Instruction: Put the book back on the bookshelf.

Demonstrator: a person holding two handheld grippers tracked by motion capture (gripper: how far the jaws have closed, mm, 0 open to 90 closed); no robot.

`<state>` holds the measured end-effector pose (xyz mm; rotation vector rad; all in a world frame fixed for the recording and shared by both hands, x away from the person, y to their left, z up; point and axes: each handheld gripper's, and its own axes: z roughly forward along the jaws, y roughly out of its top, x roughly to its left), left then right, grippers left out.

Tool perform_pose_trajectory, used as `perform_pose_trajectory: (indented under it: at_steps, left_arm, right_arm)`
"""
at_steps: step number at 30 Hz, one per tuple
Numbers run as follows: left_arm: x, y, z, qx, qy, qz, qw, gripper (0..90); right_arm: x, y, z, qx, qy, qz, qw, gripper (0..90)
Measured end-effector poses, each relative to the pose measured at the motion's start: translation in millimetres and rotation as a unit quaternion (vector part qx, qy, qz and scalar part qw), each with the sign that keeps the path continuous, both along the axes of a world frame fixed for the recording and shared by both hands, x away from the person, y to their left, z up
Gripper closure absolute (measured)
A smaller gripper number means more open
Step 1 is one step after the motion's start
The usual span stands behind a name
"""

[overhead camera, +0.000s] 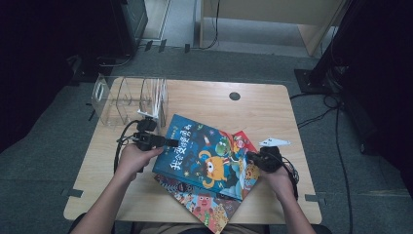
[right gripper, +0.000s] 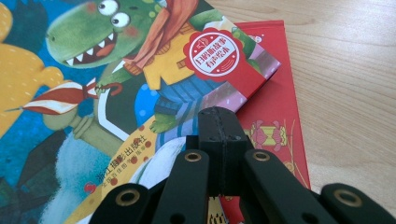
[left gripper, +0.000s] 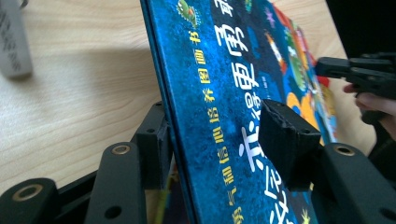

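Note:
A blue picture book (overhead camera: 209,156) with a yellow monster on its cover lies on top of a pile of books. My left gripper (overhead camera: 168,142) is shut on its left edge. In the left gripper view one pad (left gripper: 287,140) presses on the cover (left gripper: 224,84) and the other jaw sits behind the book, which stands tilted up off the table. At the book's right edge my right gripper (overhead camera: 253,157) is shut with nothing between its jaws. Its tip (right gripper: 219,126) lies over the cover (right gripper: 93,93), next to a red book (right gripper: 275,112) underneath.
A clear plastic file rack (overhead camera: 129,100) stands at the back left of the wooden table (overhead camera: 253,105). Under the blue book lie the red book (overhead camera: 243,141) and a colourful one (overhead camera: 204,204) near the front edge. A cable hole (overhead camera: 234,96) is at the back.

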<state>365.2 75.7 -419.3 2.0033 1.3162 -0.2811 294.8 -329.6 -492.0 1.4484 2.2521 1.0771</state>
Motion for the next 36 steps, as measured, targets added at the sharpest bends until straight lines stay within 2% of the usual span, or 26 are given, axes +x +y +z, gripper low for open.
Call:
perform_pose_trajectory:
  at_steps: [4, 7, 8, 9, 10, 11, 13, 19, 22, 25, 28, 31, 36]
  left_arm:
    - [4.7, -4.1, 13.5, -0.018, 0.016, -0.011, 0.9997, 49.8]
    - [8.2, -8.9, 17.8, -0.035, 0.042, -0.024, 0.9982, 52.5]
    - [10.8, -12.3, 18.2, -0.042, 0.057, -0.041, 0.9966, 52.4]
    - [11.4, -17.1, 19.4, -0.04, 0.061, -0.047, 0.9962, 54.2]
    - [11.6, -20.5, 21.0, -0.027, 0.055, -0.047, 0.997, 53.8]
    - [12.3, -22.9, 23.5, -0.023, 0.048, -0.051, 0.9973, 56.3]
    - [15.8, -22.1, 29.6, -0.042, 0.053, -0.05, 0.9964, 61.2]
    - [21.8, -20.2, 45.8, -0.037, 0.071, -0.07, 0.9943, 69.3]
    - [25.6, -17.9, 55.1, -0.022, 0.074, -0.079, 0.9939, 70.5]
    - [29.5, -13.8, 62.1, -0.017, 0.082, -0.08, 0.9932, 71.8]
    - [31.8, -10.3, 70.1, -0.019, 0.085, -0.083, 0.9927, 73.9]
    - [34.2, -8.7, 79.0, -0.017, 0.082, -0.088, 0.9926, 75.6]
    - [38.4, -10.3, 89.0, 0.003, 0.084, -0.096, 0.9919, 76.0]
  right_arm:
    - [0.2, -1.2, -0.8, 0.009, 0.003, -0.002, 1.0, 90.0]
    - [0.2, -0.6, -1.1, 0.009, 0.002, -0.003, 1.0, 90.0]
    - [0.4, -0.1, -1.2, 0.009, 0.002, -0.001, 1.0, 90.0]
    - [0.7, 1.4, -1.8, 0.014, 0.003, 0.004, 0.9999, 90.0]
    - [1.0, 3.5, -2.6, 0.021, 0.002, 0.013, 0.9997, 90.0]
    - [0.6, 5.8, -2.8, 0.019, 0.0, 0.016, 0.9997, 90.0]
    - [-0.9, 12.1, -1.9, 0.005, -0.006, 0.021, 0.9997, 90.0]
    - [-0.7, 18.7, -3.2, 0.008, -0.011, 0.037, 0.9992, 89.5]
    - [-2.5, 23.7, -3.2, 0.011, -0.01, 0.053, 0.9985, 85.8]
    - [-4.4, 30.1, -3.8, 0.009, -0.017, 0.081, 0.9965, 82.2]
    - [-5.4, 36.0, -5.4, 0.004, -0.03, 0.102, 0.9943, 74.5]
    - [-6.3, 41.7, -6.9, 0.018, -0.031, 0.127, 0.9913, 67.4]
    - [-9.7, 49.8, -8.5, 0.02, -0.041, 0.157, 0.9865, 62.0]
